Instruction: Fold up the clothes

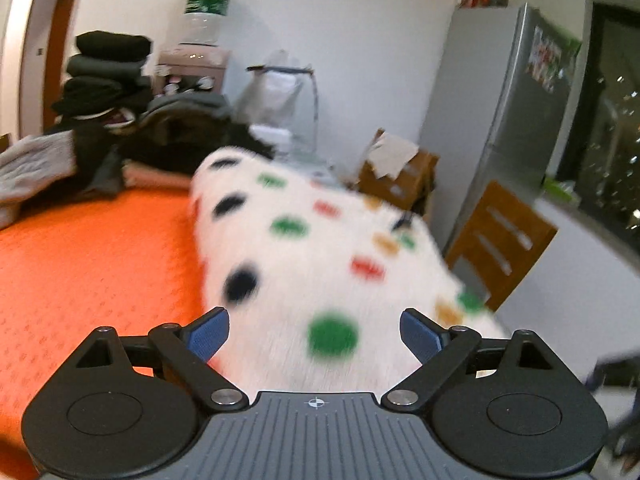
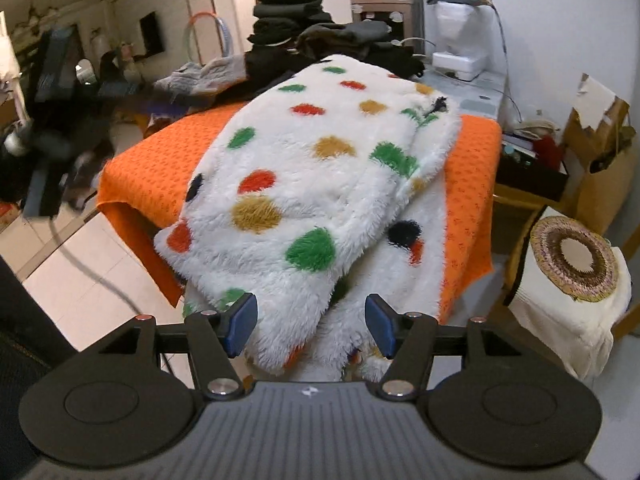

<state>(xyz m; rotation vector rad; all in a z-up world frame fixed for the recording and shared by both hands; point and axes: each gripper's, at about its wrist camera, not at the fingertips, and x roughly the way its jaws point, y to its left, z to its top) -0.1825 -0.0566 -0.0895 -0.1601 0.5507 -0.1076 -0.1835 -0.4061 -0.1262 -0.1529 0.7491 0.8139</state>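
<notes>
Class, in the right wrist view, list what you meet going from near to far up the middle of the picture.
Hand-held gripper → spotted fleece → dark clothes pile → folded black stack

The fleece garment (image 2: 304,184) lies folded on the table cover (image 2: 160,172) (clothes pile (image 2: 292,20) behind), overhanging its near edge.

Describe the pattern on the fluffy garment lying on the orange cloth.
White fleece garment with green, red, mustard and black dots; sharpest in the right wrist view.
</notes>
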